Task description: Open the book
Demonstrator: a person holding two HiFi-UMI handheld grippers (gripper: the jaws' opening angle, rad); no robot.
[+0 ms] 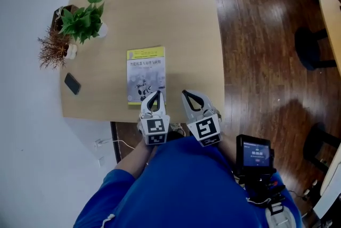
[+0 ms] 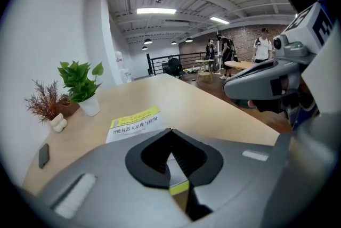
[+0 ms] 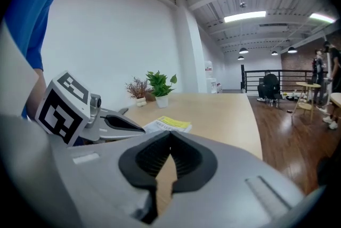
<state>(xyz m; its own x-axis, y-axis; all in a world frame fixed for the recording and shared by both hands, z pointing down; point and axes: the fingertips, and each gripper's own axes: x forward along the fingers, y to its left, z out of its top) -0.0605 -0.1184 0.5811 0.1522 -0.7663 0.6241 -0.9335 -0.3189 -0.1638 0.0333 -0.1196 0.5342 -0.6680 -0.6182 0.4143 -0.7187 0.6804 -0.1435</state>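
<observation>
The book (image 1: 146,74) lies closed, cover up, near the front edge of the table (image 1: 181,19). It looks like a thin, light paperback with a slick, bendy cover, probably best lifted at its right-hand long edge. The left gripper (image 1: 153,95), over its near end, and the right gripper (image 1: 186,94) beside it both have their jaws together and empty.

Bright, even light falls from white strip lights (image 2: 156,10) on the ceiling. The wooden floor (image 1: 256,78) carries pale patches of glare, while shadows on the surface (image 1: 176,14) are faint and soft. Both gripper views bend strongly toward black, vignetted corners, and the left hand-held gripper (image 2: 171,136), close to the lens, looks soft.
</observation>
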